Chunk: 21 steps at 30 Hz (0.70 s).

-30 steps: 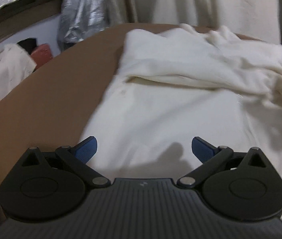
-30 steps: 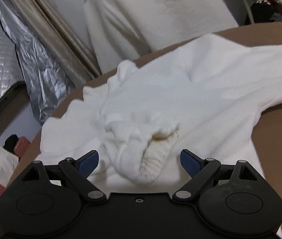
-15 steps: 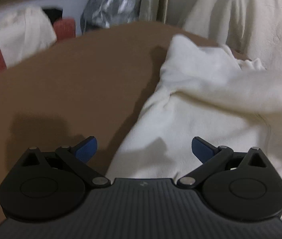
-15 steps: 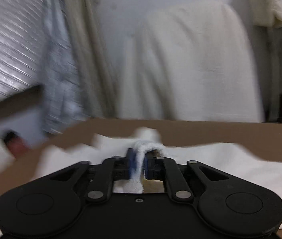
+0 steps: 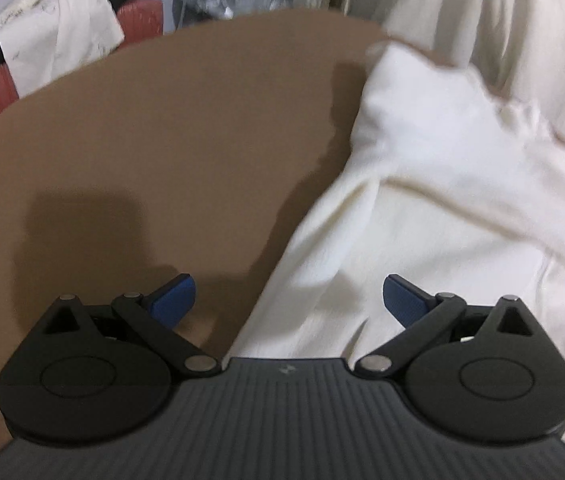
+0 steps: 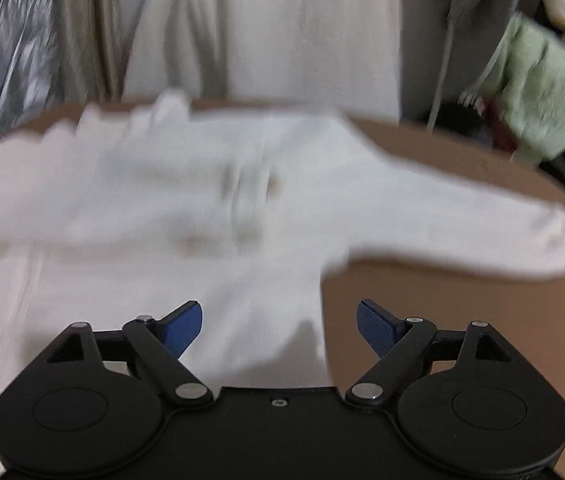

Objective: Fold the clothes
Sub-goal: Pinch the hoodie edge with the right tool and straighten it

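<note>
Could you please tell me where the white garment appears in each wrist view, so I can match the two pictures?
Left wrist view: the white garment fills the right half, running from the upper right down between the open left tool.
Right wrist view: the garment spreads across the middle and left, one sleeve reaching right; the open right tool holds nothing.
Shared landmark: the brown table beneath it.

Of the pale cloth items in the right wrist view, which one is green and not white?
The fluffy green cloth hanging at the far right; the garment on the table is white.
</note>
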Each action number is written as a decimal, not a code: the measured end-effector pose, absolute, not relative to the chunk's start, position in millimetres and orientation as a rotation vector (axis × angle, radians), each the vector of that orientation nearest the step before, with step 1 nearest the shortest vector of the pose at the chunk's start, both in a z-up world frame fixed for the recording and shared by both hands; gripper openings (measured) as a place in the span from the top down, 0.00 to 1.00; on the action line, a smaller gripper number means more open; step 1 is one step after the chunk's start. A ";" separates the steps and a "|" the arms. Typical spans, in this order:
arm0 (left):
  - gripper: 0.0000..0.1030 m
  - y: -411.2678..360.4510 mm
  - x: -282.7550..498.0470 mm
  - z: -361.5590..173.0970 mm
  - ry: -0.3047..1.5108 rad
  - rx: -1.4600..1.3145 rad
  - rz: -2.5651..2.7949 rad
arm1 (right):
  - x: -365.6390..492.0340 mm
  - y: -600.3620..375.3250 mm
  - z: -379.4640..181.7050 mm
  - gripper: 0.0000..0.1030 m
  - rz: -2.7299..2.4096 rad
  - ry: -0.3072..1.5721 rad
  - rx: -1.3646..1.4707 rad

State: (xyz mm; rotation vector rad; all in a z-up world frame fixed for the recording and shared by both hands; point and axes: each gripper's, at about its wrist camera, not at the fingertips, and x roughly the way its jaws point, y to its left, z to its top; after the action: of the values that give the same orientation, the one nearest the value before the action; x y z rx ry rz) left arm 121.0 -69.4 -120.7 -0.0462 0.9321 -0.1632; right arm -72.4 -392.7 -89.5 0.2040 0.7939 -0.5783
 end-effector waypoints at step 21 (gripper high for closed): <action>0.00 -129.6 -75.8 -95.8 0.857 0.011 -0.653 | -250.3 -367.6 -128.1 0.26 -0.330 0.969 0.431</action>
State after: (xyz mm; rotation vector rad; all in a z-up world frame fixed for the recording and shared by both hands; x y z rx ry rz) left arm -75.8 -129.6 -95.8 0.0110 0.8566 -0.6531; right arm -250.3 -367.6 -128.1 0.4307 0.9694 -0.3305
